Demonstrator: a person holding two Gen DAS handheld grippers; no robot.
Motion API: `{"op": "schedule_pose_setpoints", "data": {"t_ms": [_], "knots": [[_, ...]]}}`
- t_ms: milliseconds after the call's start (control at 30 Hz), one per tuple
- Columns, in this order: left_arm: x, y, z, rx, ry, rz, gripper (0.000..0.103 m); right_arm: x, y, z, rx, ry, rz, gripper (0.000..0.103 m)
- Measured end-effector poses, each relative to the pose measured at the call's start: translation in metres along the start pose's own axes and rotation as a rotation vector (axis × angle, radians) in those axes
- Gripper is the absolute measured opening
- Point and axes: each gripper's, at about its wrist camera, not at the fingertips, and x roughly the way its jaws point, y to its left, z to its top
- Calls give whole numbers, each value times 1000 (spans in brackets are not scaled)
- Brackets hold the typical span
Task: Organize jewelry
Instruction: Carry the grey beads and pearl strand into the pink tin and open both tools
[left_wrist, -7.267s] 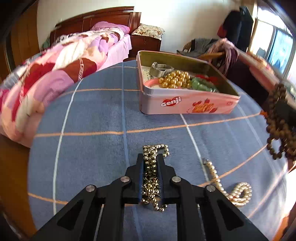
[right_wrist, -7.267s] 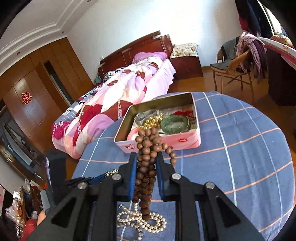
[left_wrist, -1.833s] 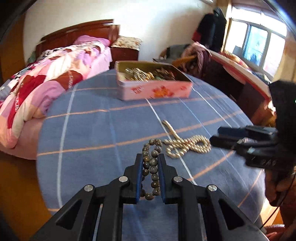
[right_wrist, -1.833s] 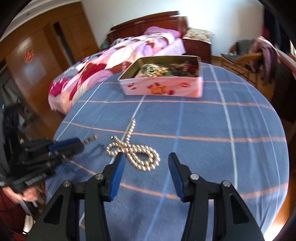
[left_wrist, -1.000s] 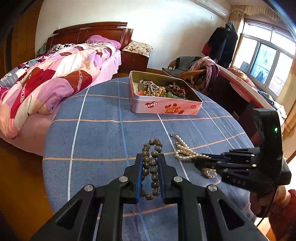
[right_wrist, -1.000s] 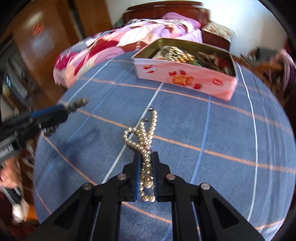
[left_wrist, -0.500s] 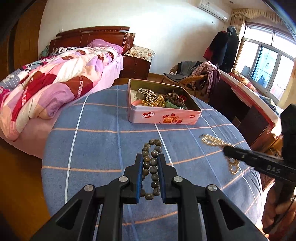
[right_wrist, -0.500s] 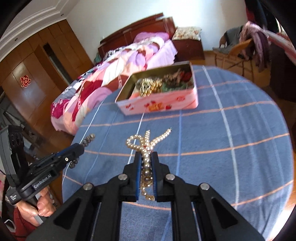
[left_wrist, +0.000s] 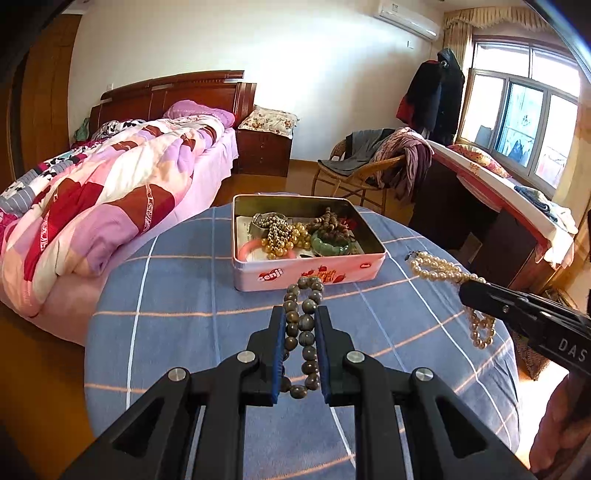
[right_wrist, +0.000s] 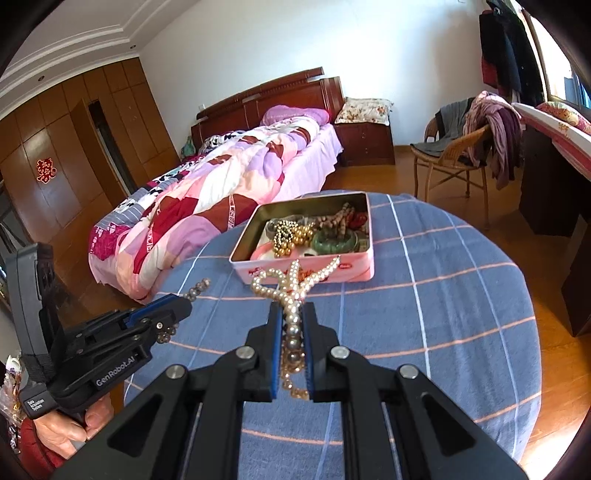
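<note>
My left gripper (left_wrist: 300, 314) is shut on a dark grey-green bead bracelet (left_wrist: 303, 325) and holds it above the blue table, short of the pink tin (left_wrist: 306, 273). My right gripper (right_wrist: 292, 308) is shut on a pearl necklace (right_wrist: 291, 280), lifted off the table; it also shows in the left wrist view (left_wrist: 439, 271), hanging from the right gripper (left_wrist: 469, 288). The open tin (right_wrist: 306, 271) holds gold beads (left_wrist: 280, 240), a green bangle (left_wrist: 330, 245), brown beads and a pink ring. The left gripper (right_wrist: 181, 301) shows at the left in the right wrist view.
The round table has a blue checked cloth (left_wrist: 177, 295). A bed with a pink quilt (left_wrist: 92, 206) stands to the left. A wicker chair with clothes (left_wrist: 369, 166) stands behind the table. A dark desk (left_wrist: 491, 221) is at the right.
Both grippers have risen and moved toward the tin with their beads. The pearl necklace, picked off the cloth about a second ago, now hangs clear of the table.
</note>
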Motion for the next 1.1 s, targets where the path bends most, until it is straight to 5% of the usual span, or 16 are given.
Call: {"op": "schedule_pose_setpoints", "data": {"t_ms": [567, 1100], "knots": [[24, -4, 8, -55, 26, -67, 15, 11, -7, 14, -1, -21, -35, 13], [67, -3, 75, -56, -57, -16, 15, 52, -13, 70, 10, -119, -76, 13]]}}
